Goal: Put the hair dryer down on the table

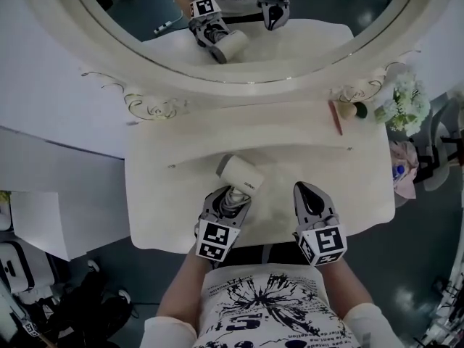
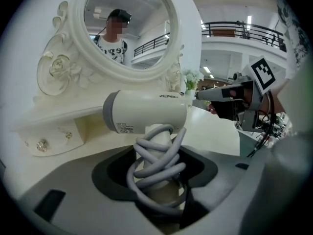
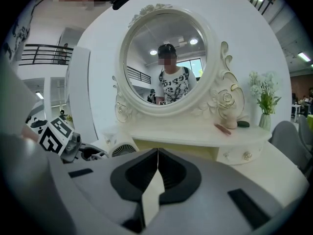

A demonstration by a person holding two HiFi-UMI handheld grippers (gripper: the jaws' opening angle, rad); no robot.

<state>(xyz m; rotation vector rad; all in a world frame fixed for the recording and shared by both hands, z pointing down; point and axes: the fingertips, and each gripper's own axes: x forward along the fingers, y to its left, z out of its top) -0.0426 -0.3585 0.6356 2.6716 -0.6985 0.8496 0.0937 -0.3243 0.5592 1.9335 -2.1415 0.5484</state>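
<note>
A white hair dryer [image 1: 241, 174] with its grey cord wound round the handle hangs over the front part of the cream dressing table [image 1: 355, 187]. My left gripper [image 1: 230, 196] is shut on that wrapped handle. In the left gripper view the hair dryer's barrel [image 2: 146, 111] lies crosswise above the jaws of the left gripper [image 2: 159, 166]. My right gripper [image 1: 305, 190] is beside it to the right, shut and empty. In the right gripper view the right gripper's [image 3: 157, 153] jaws meet in a line, and the dryer's rear grille [image 3: 121, 150] shows at the left.
A large oval mirror [image 1: 254, 78] rises behind the table's raised shelf [image 1: 290, 125]. On the shelf's right end lie a reddish stick [image 1: 336, 117], two small round items [image 1: 352, 110] and a vase of white flowers [image 1: 402, 106]. A chair [image 1: 435, 151] stands to the right.
</note>
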